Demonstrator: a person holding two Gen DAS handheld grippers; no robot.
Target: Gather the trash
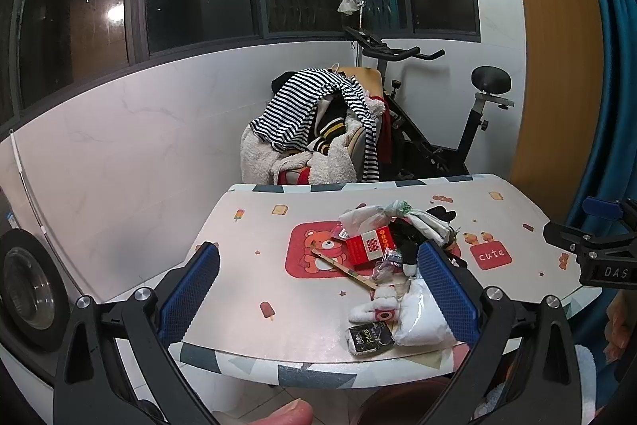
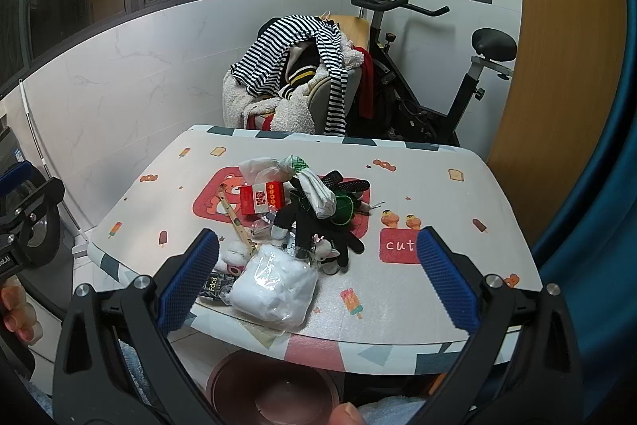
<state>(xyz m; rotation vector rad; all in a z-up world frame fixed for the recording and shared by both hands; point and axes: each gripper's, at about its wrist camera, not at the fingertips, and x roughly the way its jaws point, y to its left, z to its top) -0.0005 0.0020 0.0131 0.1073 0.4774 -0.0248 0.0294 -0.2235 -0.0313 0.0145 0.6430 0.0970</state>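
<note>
A pile of trash lies on the patterned table: a red box, a clear bag of white stuff, a dark "Face" packet, a wooden stick, white plastic bags and black items. My left gripper is open and empty, near the table's front edge. My right gripper is open and empty, with the clear bag between its fingers' line of sight.
A brown round bin stands on the floor under the table's near edge. A chair heaped with clothes and an exercise bike stand behind the table. A washing machine is at the left.
</note>
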